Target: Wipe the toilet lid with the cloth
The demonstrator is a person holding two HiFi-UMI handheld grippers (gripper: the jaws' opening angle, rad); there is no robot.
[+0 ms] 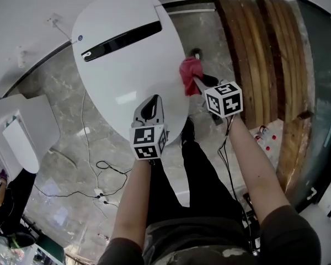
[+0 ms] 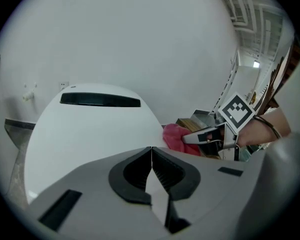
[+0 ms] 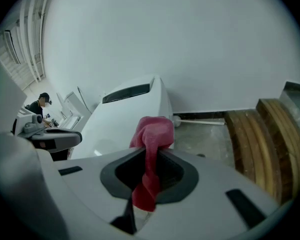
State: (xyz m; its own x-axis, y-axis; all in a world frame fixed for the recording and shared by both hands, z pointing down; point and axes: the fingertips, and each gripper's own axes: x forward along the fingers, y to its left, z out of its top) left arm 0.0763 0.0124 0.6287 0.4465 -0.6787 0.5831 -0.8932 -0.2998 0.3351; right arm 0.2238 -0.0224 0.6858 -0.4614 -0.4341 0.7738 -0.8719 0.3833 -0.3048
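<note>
Entry 1. We hold the right hand-held gripper (image 3: 151,156) clamped on the red cloth (image 3: 152,139). The cloth runs between its jaws, with a bunched fold ahead of the tips and a tail hanging back toward the gripper's body. In the head view the bunch sits at the right edge of the white toilet lid (image 1: 121,54). We cannot tell whether it presses on the lid.

Entry 2. The left hand-held gripper (image 2: 151,156) has its jaws together with nothing between them. It is held over the near part of the lid. The closed lid spreads out ahead of it, with a black strip (image 1: 121,39) at the far end. The cloth and the right hand-held gripper lie just to its right.

Entry 3. Surroundings:
- The grey marble floor (image 1: 55,104) lies to the left of the left hand-held gripper, with thin cables (image 1: 107,167) trailing across it.
- Curved wooden boards (image 1: 259,54) stand to the right of the right hand-held gripper.
- In the right gripper view, a person (image 3: 40,104) is far off to the left.
</note>
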